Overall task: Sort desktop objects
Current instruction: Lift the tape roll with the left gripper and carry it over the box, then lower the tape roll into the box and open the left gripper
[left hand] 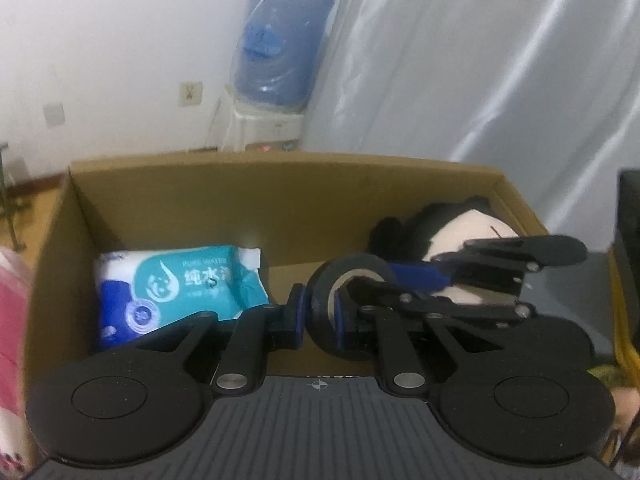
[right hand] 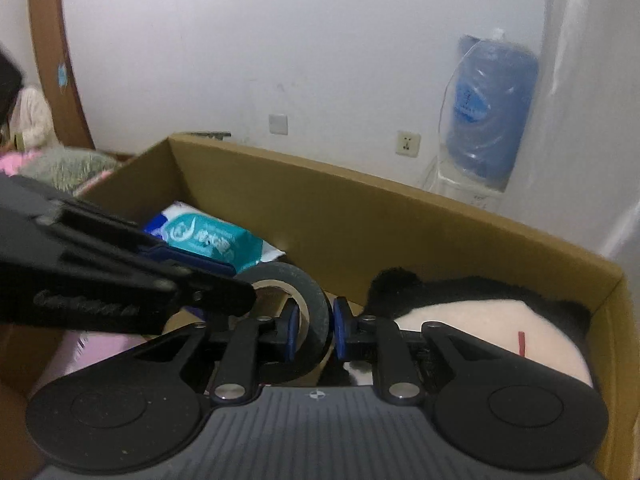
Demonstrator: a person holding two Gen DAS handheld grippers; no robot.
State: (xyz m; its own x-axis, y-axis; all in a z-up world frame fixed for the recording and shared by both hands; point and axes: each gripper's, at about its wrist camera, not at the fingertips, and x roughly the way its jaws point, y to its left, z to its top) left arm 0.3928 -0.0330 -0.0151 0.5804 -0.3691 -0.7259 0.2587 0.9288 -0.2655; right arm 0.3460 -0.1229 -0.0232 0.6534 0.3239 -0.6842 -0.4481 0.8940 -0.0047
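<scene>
Evidently both tools have hold of one thing: a roll of black tape (left hand: 344,304) on a pale core, held on edge above the open cardboard box (left hand: 280,184). The left tool (left hand: 320,316) clamps the roll's band between its blue pads at the near side. The right tool (right hand: 314,330) pinches the same band, one pad inside the ring and one outside (in the left wrist view it comes in from the right, over the plush toy).

What matters next is what lies below. A bare patch of box floor sits directly under the roll, between the teal wet-wipes pack (left hand: 180,288) toward the box's left wall and the black-and-cream plush toy (right hand: 480,320) against the right wall. The ring's axis runs roughly level, so I judge that released here it would land on edge and might roll; laying it flat first seems safer.
</scene>
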